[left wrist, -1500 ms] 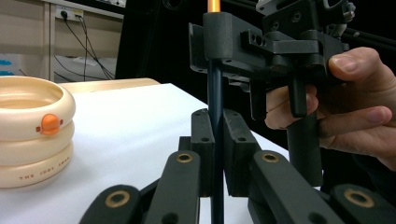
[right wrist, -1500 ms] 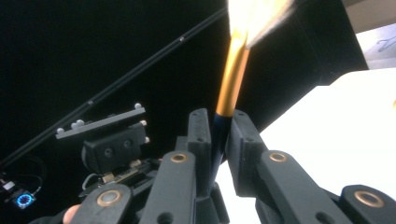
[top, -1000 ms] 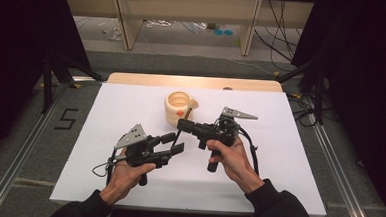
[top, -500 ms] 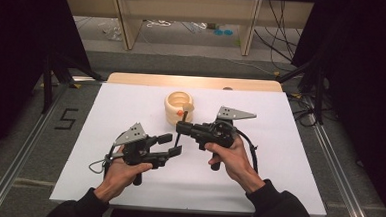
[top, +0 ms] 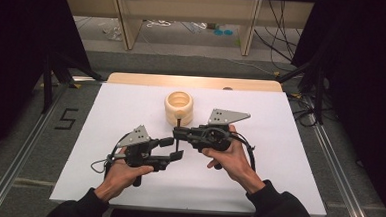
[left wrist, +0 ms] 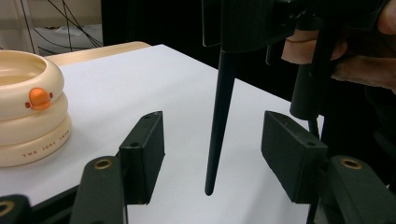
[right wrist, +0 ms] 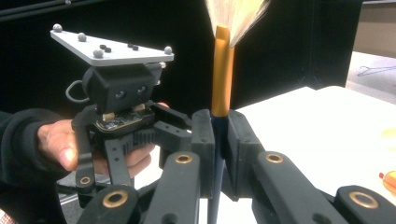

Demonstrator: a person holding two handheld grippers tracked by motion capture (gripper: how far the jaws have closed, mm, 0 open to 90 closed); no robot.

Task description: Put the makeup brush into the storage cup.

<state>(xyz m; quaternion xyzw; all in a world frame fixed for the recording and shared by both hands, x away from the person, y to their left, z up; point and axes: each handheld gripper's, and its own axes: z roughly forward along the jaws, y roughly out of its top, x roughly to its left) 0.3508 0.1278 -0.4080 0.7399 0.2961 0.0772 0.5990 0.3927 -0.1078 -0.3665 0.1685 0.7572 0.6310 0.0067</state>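
My right gripper (right wrist: 220, 135) is shut on the dark handle of a brush (right wrist: 222, 74), held upright with its gold ferrule and pale bristles on top. The handle's tapered lower end (left wrist: 217, 116) hangs just above the white table (top: 131, 110), between the open jaws of my left gripper (left wrist: 212, 144) and touching neither pad (left wrist: 144, 149). In the high view the right gripper (top: 178, 134) sits just beyond the left gripper (top: 175, 149) at mid table. A cream ringed container (top: 179, 107) with an orange button (left wrist: 39, 98) stands behind them.
A wooden strip (top: 192, 81) borders the white table's far edge. Beyond it the floor holds shelving legs and loose cables (top: 160, 24). Dark curtains close both sides. A metal rail (top: 23, 149) runs along the left, beside a floor mark "5".
The right gripper with the brush has come slightly nearer the person and lower. The left gripper has shifted a little, so the handle's tip now hangs between its open jaws.
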